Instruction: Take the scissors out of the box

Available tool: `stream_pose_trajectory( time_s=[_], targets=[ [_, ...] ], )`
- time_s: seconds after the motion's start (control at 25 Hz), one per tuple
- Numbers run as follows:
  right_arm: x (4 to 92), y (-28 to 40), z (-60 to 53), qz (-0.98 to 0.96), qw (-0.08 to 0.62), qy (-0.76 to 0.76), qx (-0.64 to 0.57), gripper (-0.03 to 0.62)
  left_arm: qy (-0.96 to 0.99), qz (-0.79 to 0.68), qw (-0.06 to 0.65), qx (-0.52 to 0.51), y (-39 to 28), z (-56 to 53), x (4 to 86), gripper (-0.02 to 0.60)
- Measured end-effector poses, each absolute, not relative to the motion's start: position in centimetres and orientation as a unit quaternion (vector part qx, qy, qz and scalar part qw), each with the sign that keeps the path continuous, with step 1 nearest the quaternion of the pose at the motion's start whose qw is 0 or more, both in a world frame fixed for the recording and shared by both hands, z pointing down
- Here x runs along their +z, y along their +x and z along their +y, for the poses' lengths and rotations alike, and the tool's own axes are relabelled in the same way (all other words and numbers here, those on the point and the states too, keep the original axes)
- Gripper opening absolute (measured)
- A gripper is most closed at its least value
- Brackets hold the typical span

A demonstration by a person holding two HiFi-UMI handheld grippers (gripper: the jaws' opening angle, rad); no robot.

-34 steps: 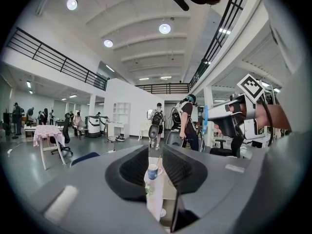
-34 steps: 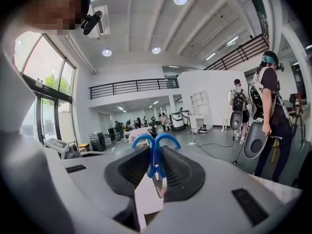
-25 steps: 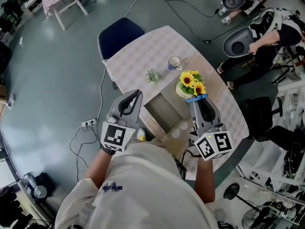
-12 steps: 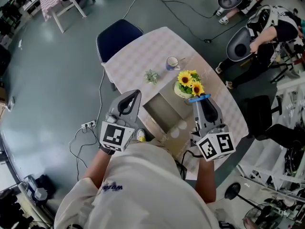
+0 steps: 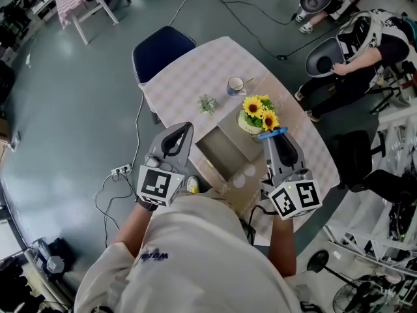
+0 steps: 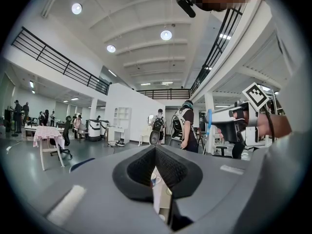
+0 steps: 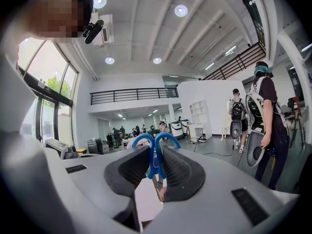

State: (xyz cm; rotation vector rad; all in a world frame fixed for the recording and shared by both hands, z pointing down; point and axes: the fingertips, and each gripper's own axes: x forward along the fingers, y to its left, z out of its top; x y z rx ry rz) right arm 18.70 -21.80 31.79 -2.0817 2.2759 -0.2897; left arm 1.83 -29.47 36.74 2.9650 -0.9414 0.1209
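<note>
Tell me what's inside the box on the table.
The box shows only a bare grey floor; nothing lies in the part in view. Anything tight against its near wall would be hidden. The scissors are out of it, clamped in the right tongs.

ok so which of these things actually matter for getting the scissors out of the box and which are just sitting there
Part of the job: blue scissors, clamped in the right gripper; open box.
Just lying about: mug, small plant, sunflowers, blue chair.
</note>
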Motion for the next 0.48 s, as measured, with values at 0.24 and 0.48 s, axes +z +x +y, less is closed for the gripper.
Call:
stream_pose_trajectory(
  time_s=[0.24,0.48],
  targets=[
    [31.7,18.67,-21.89,0.736,0.02,-0.67,-0.092,0.086,0.952,-0.303,0.013,0.038,1.93,-29.49,36.56,0.003],
    [31.81,18.6,-21.71,0.737,0.018,-0.67,-0.09,0.084,0.952,-0.303,0.011,0.039,1.95,-29.36,36.61,0.003]
  ],
)
